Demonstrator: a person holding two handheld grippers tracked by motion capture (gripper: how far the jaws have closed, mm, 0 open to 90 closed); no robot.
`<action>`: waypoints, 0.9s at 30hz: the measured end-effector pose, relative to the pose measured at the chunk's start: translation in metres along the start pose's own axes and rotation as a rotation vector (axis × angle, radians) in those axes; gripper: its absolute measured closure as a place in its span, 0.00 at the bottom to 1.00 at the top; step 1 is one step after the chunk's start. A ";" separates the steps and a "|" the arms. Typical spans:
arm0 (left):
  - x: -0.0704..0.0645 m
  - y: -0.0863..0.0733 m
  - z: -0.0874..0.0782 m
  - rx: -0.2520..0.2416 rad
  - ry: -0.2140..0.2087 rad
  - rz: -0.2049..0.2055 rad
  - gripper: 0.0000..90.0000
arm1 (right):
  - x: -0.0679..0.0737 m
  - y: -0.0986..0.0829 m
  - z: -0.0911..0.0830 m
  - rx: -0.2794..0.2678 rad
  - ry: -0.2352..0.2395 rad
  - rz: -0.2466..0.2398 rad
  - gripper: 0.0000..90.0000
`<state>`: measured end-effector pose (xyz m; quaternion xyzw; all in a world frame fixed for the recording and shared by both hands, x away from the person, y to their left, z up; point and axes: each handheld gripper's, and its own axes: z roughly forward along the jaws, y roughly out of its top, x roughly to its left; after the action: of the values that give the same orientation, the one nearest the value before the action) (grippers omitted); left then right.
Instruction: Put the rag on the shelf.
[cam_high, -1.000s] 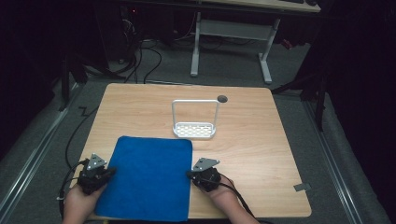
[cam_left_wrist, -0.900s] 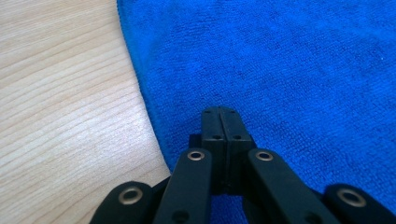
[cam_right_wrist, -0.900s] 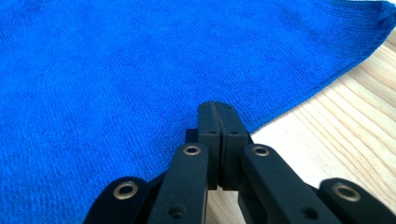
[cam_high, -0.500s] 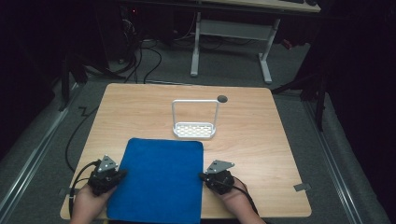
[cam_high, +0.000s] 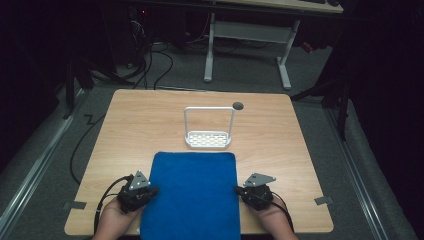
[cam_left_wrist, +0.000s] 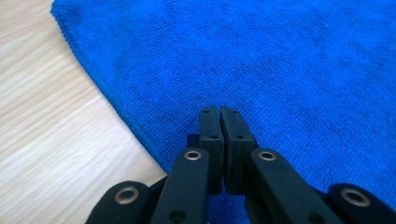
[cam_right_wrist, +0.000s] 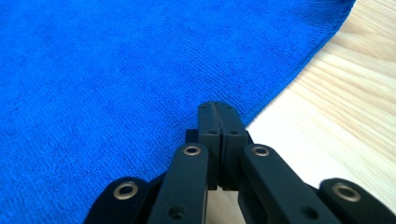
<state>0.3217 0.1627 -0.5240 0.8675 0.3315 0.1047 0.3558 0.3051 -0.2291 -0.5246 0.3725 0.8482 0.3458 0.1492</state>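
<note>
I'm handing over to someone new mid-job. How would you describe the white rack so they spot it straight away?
Start at the wooden table, then look past the far edge of the blue towel, toward the middle. The white rack stands there: a perforated tray with a tall hoop handle, the one white, upright thing, left of the small dark hole.

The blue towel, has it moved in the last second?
Yes. The blue terry towel has slid toward the person, opening a gap from the fixed white wire rack.

left tool (cam_high: 150, 191): jaws closed, low near edge | right tool (cam_high: 239, 190): jaws closed, low
</note>
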 end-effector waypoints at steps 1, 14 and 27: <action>0.000 0.000 0.000 0.000 0.000 0.000 0.98 | 0.000 -0.002 -0.003 0.009 -0.012 -0.004 1.00; -0.020 0.007 0.010 -0.015 -0.068 0.054 0.98 | -0.005 -0.019 -0.023 0.035 -0.083 -0.011 1.00; -0.020 0.006 0.010 -0.021 -0.080 0.052 0.93 | -0.013 -0.019 -0.028 -0.046 -0.036 0.069 0.94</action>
<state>0.3139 0.1409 -0.5257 0.8755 0.2933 0.0828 0.3750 0.2898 -0.2612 -0.5173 0.4041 0.8239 0.3634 0.1608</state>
